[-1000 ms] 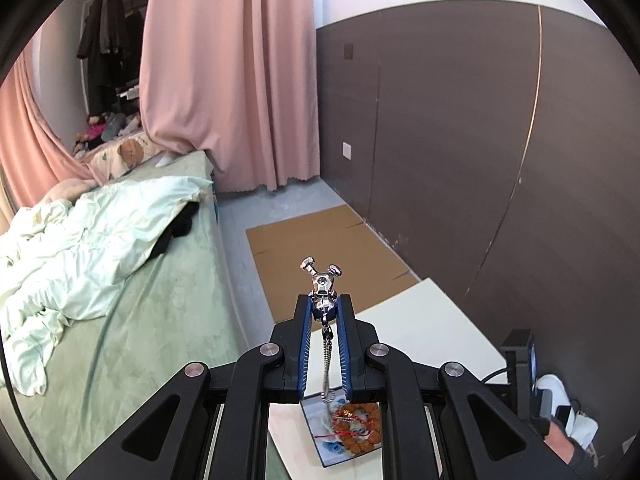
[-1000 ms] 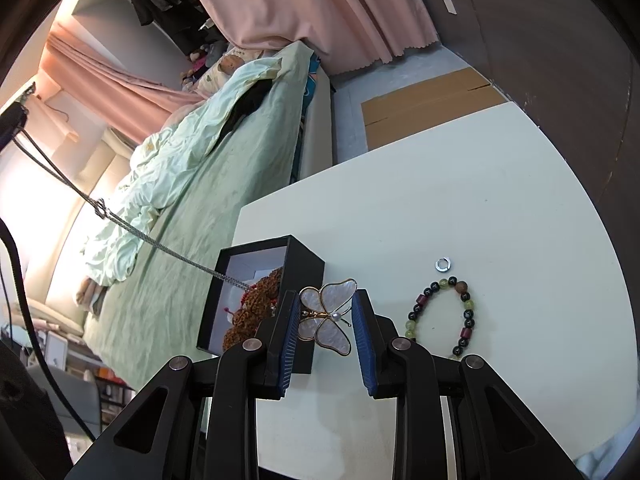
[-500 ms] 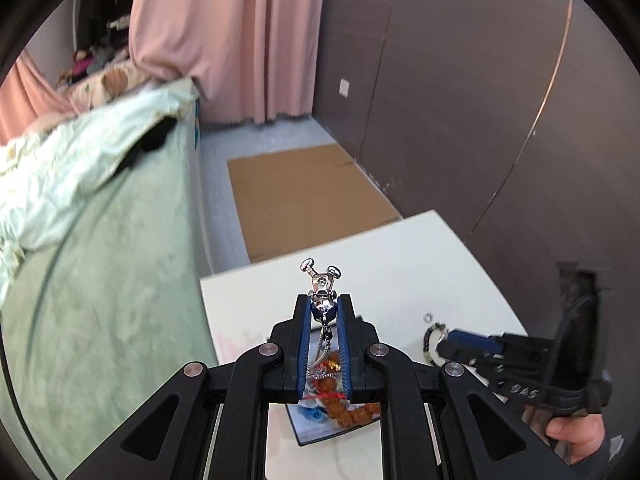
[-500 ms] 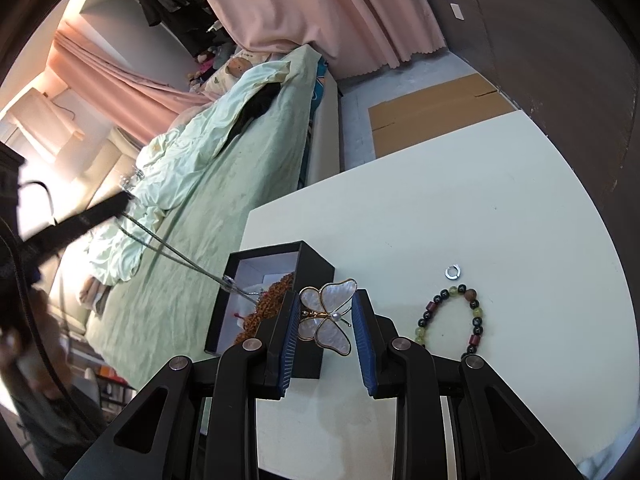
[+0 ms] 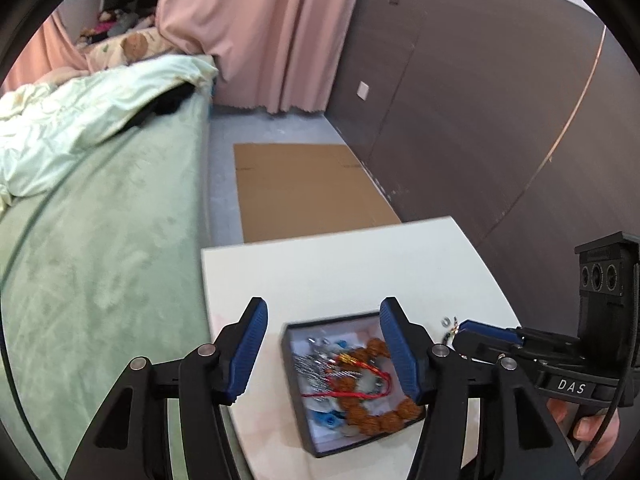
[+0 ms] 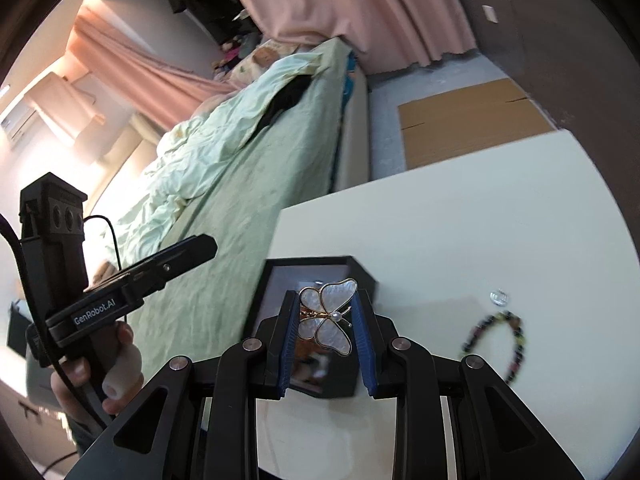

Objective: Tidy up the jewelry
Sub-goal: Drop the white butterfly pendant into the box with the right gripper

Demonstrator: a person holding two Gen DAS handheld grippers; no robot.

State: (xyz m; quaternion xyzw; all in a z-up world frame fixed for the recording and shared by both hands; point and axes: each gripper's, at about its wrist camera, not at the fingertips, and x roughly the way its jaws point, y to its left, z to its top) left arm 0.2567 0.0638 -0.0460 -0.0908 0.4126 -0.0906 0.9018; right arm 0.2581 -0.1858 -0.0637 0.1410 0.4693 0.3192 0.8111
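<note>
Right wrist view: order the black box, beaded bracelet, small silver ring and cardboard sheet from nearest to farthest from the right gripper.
Measured from the right gripper:
1. Black box, directly behind the fingers.
2. Beaded bracelet, on the table to the right.
3. Small silver ring, just beyond the bracelet.
4. Cardboard sheet, on the floor past the table's far edge.

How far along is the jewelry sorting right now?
Roughly midway. Done: the black box already holds a silver chain and brown beads, with the left gripper opening, empty, above it. In hand: the right gripper grips the butterfly brooch. Left: the beaded bracelet and small ring.
</note>
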